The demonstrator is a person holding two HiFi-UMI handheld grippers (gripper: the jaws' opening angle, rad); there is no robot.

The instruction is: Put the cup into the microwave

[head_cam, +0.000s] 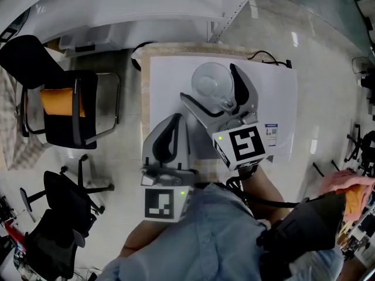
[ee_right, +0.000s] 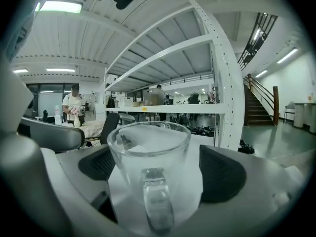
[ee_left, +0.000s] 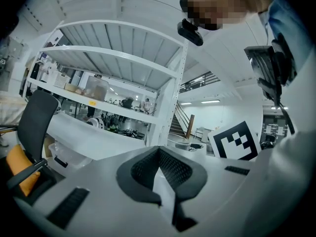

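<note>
A clear glass cup (head_cam: 206, 76) with a handle stands upright on the white-covered table (head_cam: 275, 98). My right gripper (head_cam: 210, 84) is open around it, one jaw on each side. In the right gripper view the cup (ee_right: 149, 147) fills the middle with its handle turned toward the camera, and a gap shows between the glass and each dark pad (ee_right: 224, 174). My left gripper (head_cam: 173, 119) hovers over the table's near left corner, shut on nothing. Its pads (ee_left: 170, 168) meet at the tip in the left gripper view.
A black chair with an orange cushion (head_cam: 61, 107) stands left of the table, with another office chair (head_cam: 64, 209) nearer. A white shelving rack (ee_left: 118, 58) rises behind the table. A cable (head_cam: 269, 57) lies at the far right corner. A pink cloth (head_cam: 351, 186) is at right.
</note>
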